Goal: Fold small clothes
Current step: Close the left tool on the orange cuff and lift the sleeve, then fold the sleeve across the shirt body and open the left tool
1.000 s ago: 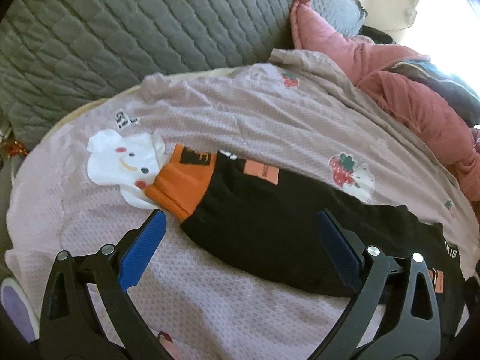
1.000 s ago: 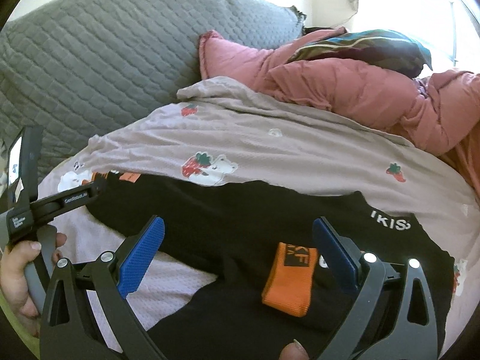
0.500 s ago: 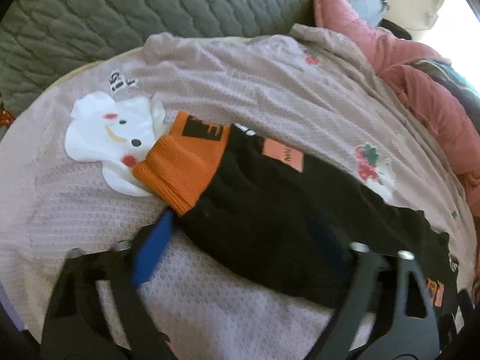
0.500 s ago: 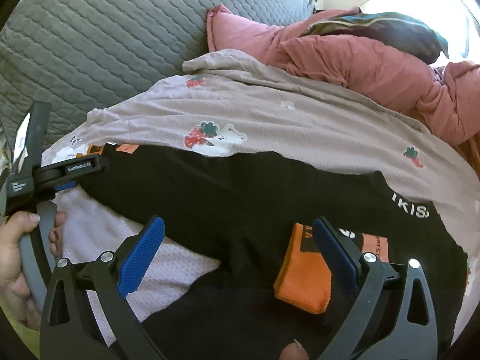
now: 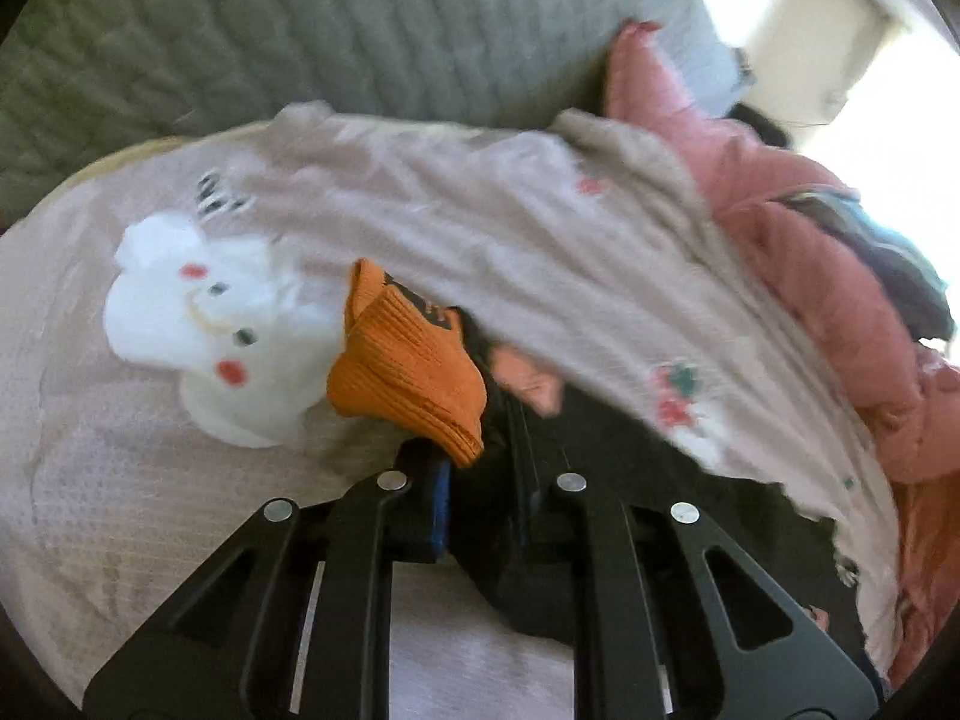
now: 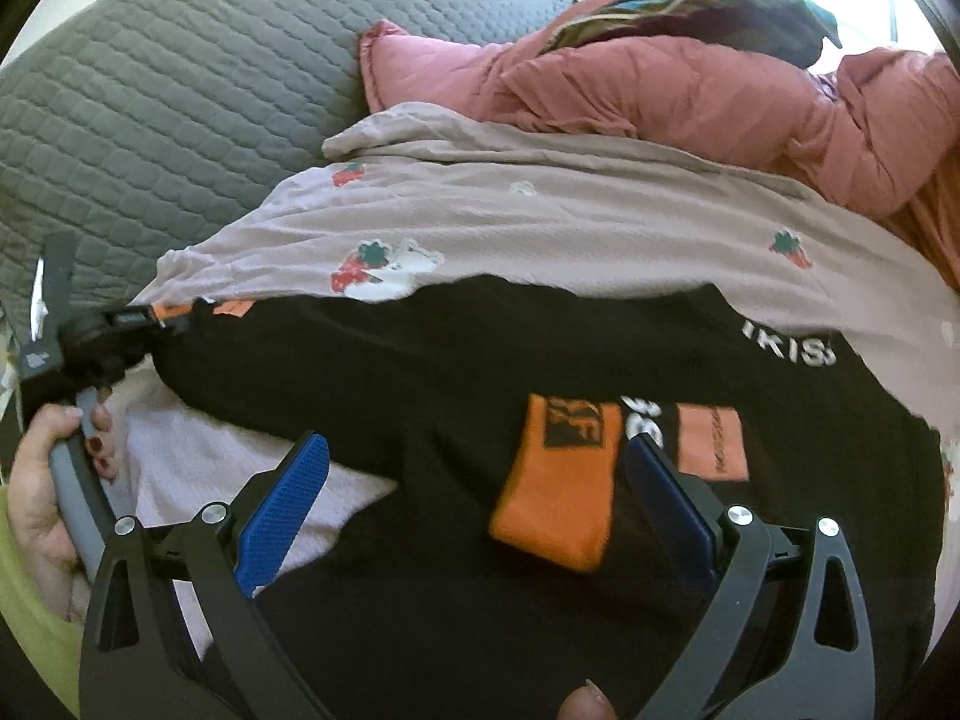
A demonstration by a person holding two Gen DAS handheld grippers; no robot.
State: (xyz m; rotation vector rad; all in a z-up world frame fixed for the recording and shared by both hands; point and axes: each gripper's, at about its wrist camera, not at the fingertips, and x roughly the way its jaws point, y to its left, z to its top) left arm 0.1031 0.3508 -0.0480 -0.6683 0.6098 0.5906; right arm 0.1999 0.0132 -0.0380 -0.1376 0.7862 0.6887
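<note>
Only readable stuff is showing in the right wrist view, all on the black garment [image 6: 456, 372]. White letters reading "IKIS" [image 6: 787, 349] are sitting near its upper right edge – last char is getting cut off. White digits, prob "38" [image 6: 641, 420], are peeking between the orange cuff [image 6: 555, 480] and an orange patch [image 6: 711, 443]. Black logo on the cuff and print on the patch – too small to read tbh.

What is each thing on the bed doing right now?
Black sweater with orange cuffs: spread flat, one sleeve pinched.
Left tool: shut on the sleeve by its orange ribbed cuff.
Right tool: open, over the other orange cuff.
Pink printed blanket: spread under the sweater.
Red puffy quilt: bunched up behind.
</note>
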